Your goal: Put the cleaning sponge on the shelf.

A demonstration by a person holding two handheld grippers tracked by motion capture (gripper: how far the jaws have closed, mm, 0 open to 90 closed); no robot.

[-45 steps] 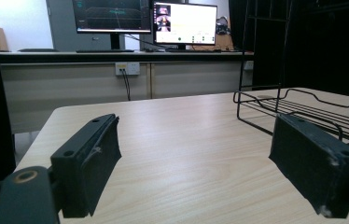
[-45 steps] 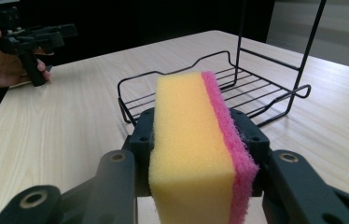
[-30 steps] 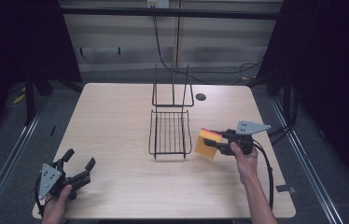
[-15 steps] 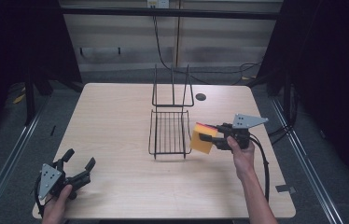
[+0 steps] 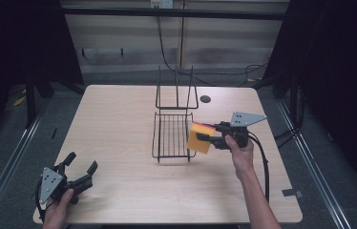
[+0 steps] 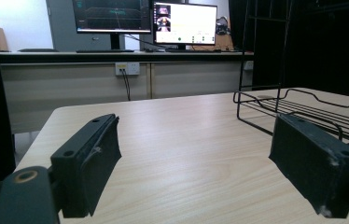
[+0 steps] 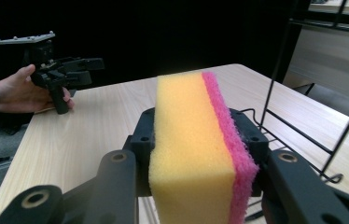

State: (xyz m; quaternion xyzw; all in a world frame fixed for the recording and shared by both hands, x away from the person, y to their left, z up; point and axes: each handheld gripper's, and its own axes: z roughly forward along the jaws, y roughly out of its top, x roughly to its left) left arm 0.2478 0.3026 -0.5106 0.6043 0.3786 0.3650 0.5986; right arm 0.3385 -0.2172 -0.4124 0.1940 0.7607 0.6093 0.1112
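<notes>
Sponge [image 5: 199, 138] is being carried, clamped in the right gripper [image 5: 204, 139], toward the wire rack [image 5: 172, 136] at nine o'clock; next, lowering inside. Left gripper [image 5: 80, 168] is resting wide open, empty.

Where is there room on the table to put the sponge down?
Bare wood lies left of the rack, between it and the left gripper, and along the near edge of the table. It is tight where the right gripper holds the sponge beside the rack.

Black grippers, screw-holed jaws, grey three-cornered plates, black trailing cable [image 5: 264, 162]; forearms bare.
</notes>
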